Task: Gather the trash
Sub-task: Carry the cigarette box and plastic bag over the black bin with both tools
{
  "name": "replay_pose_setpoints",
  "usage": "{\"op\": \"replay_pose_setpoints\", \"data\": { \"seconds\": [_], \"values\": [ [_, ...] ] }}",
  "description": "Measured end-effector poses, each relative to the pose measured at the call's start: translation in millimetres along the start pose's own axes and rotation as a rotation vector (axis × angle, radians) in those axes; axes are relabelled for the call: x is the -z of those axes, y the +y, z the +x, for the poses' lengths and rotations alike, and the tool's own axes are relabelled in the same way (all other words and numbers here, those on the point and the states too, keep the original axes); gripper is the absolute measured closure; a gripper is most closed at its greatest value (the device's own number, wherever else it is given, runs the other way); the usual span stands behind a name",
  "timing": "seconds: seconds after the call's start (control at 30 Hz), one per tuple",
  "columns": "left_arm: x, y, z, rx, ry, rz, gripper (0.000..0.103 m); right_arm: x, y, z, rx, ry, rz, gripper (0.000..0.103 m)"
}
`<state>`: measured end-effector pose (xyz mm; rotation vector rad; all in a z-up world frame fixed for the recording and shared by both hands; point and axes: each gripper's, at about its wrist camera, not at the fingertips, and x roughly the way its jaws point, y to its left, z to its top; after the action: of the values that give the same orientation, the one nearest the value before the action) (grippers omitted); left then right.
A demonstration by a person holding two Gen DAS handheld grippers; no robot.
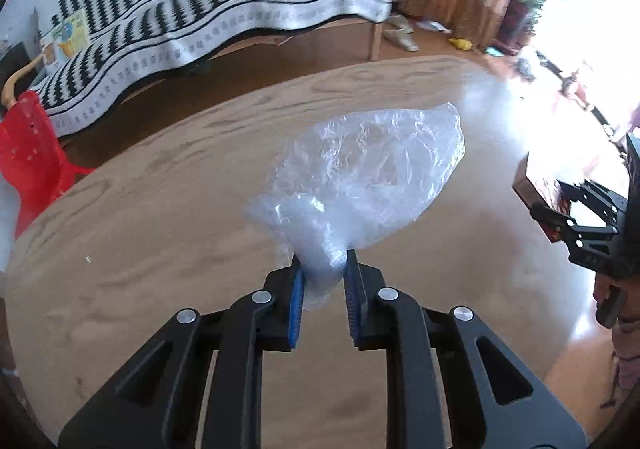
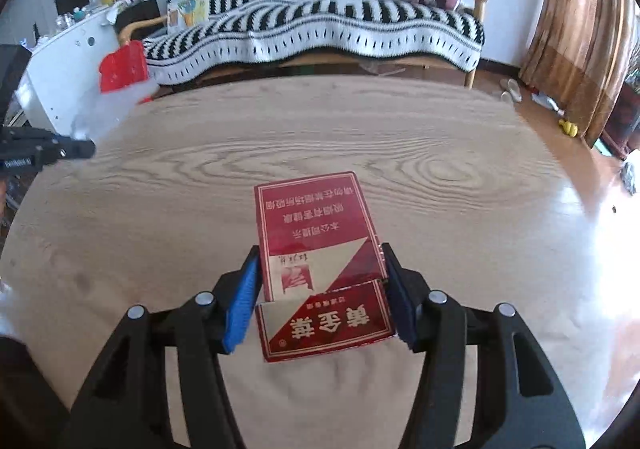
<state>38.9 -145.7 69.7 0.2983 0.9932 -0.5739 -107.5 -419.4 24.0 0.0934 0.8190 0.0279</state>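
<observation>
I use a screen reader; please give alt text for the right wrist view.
The right gripper clamps a red cigarette pack above a wooden table. At far left, the left gripper holds a clear plastic bag; a striped sofa stands behind.

Home living room, covered sofa (image 2: 320,29), curtains (image 2: 580,29), wooden table (image 2: 160,209)

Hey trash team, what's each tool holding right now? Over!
Left tool shut on clear plastic bag, lifted over the wooden table. Right tool shut on red cigarette pack. Nothing blocking either. Over.
</observation>
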Motion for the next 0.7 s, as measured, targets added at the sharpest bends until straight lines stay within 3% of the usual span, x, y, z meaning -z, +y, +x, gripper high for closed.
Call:
{"op": "replay_pose_setpoints", "data": {
  "seconds": [0.23, 0.47, 0.57, 0.7],
  "values": [
    [51.7, -123.4, -44.6, 0.176, -0.01, 0.164, 0.086, 60.4, -24.3, -111.2, 0.019, -0.053, 0.078, 0.046],
    [112.7, -267.0, -29.2, 0.324, 0.129, 0.369, 0.085, 153.0, -70.0, -179.9, 0.066, -0.007, 0.205, 0.046],
    [135.8, -311.4, -4.9, 0.348, 0.199, 0.422, 0.085, 193.7, -90.9, -184.7, 0.082, 0.025, 0.287, 0.046],
    [172.7, -362.3, 46.5, 0.324, 0.329, 0.556, 0.085, 261.8, -119.0, -151.4, 0.07, 0.121, 0.453, 0.046]
  ]
}}
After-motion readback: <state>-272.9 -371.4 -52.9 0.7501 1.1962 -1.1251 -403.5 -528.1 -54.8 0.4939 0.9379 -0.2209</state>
